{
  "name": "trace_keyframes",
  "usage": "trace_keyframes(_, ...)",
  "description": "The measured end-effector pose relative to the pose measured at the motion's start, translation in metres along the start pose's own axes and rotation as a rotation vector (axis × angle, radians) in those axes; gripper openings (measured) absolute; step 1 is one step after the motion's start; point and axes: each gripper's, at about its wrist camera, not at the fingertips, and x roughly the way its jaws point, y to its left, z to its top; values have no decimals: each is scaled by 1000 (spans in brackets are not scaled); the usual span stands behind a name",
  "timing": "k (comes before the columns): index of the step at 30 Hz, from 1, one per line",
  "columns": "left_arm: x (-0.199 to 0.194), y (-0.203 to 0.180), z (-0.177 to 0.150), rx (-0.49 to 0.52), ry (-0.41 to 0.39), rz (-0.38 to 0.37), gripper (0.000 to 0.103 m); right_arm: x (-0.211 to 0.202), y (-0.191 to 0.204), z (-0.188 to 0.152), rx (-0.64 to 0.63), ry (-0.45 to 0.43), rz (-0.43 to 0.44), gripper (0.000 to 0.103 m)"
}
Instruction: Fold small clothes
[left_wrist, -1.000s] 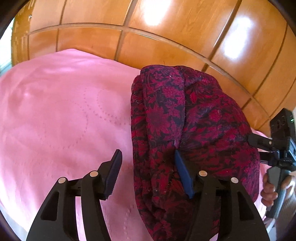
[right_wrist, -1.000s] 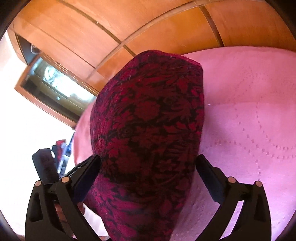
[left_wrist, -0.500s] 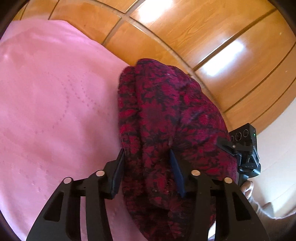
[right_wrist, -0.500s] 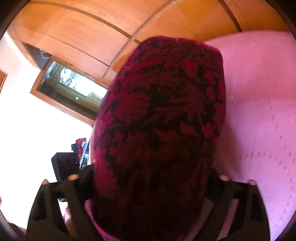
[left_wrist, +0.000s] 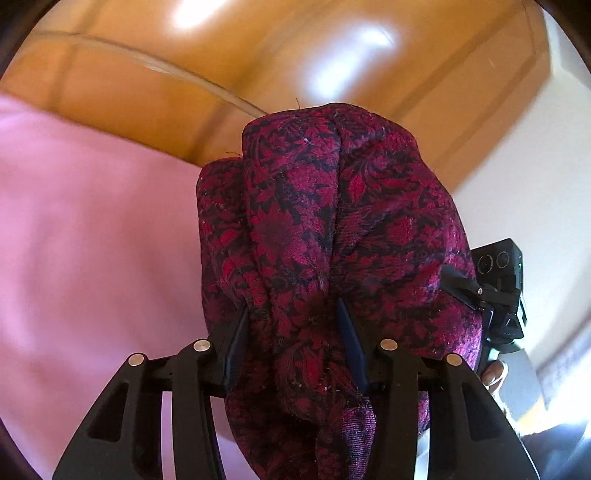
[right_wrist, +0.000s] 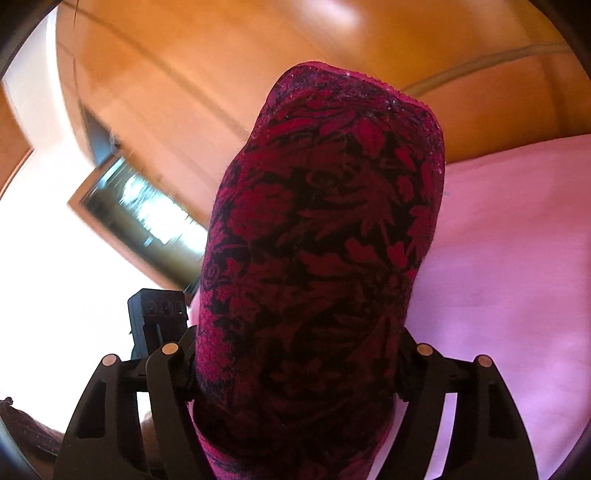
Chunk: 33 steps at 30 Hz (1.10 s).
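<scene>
A dark red and black floral garment (left_wrist: 332, 240) is folded into a thick bundle and held up above the pink bed cover (left_wrist: 92, 240). My left gripper (left_wrist: 291, 343) is shut on one end of the bundle, its blue pads pressed into the cloth. My right gripper (right_wrist: 295, 369) is shut on the other end of the same garment (right_wrist: 325, 221); its fingertips are hidden by the cloth. The right gripper also shows at the right edge of the left wrist view (left_wrist: 498, 291), and the left gripper shows at the lower left of the right wrist view (right_wrist: 159, 317).
A glossy wooden headboard (left_wrist: 258, 55) rises behind the bed. The pink cover (right_wrist: 517, 258) spreads to the right in the right wrist view. A bright window or mirror frame (right_wrist: 136, 218) and a white wall (left_wrist: 535, 166) lie to the sides.
Both grippers closed on the garment and lifted it off the bed. The views tilted up toward the headboard and wall.
</scene>
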Motion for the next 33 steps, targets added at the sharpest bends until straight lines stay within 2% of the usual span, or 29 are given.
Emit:
trace_keyframes(3, 55, -43, 12, 66, 73, -31, 45, -56, -30, -1, 59, -99, -81, 73)
trace_keyframes(6, 117, -83, 17, 139, 163, -26, 44, -102, -68, -10, 134, -179, -171, 72)
trace_keyframes(8, 159, -107, 10, 215, 231, 36, 43, -121, -98, -22, 208, -204, -234, 73)
trace_keyframes(10, 195, -121, -5, 275, 311, 119, 43, -131, -128, -42, 264, -192, -340, 73)
trace_keyframes(11, 204, -123, -13, 291, 322, 147, 43, -131, -138, -51, 286, -180, -366, 76)
trace_keyframes(13, 206, -130, -23, 301, 299, 159, 43, -134, -153, -73, 334, -202, -375, 83)
trace_keyframes(15, 199, -133, -26, 314, 273, 193, 43, -138, -149, -84, 330, -227, -394, 91)
trace_keyframes(16, 196, -135, -29, 317, 258, 213, 43, -139, -143, -84, 319, -225, -419, 95)
trace_keyframes(18, 192, -131, -32, 308, 243, 237, 43, -146, -131, -77, 261, -213, -505, 95)
trace_keyframes(20, 190, -132, -34, 302, 234, 262, 43, -154, -101, -65, 174, -267, -607, 84)
trace_keyframes(21, 186, -134, -37, 299, 232, 272, 43, -155, -90, -62, 145, -284, -627, 80)
trace_keyframes(23, 186, -132, -26, 310, 218, 279, 43, -155, -58, -51, 52, -311, -656, 65)
trace_keyframes(26, 175, -136, -37, 313, 195, 317, 43, -139, -41, -24, -14, -268, -655, 53)
trace_keyframes(29, 172, -123, -37, 287, 181, 352, 43, -95, -39, -12, -64, -147, -716, 53)
trace_keyframes(32, 174, -114, -34, 271, 183, 389, 43, -66, -61, -3, -50, -104, -748, 53)
trace_keyframes(33, 176, -111, -32, 265, 190, 396, 43, -47, -71, -6, -79, -80, -794, 53)
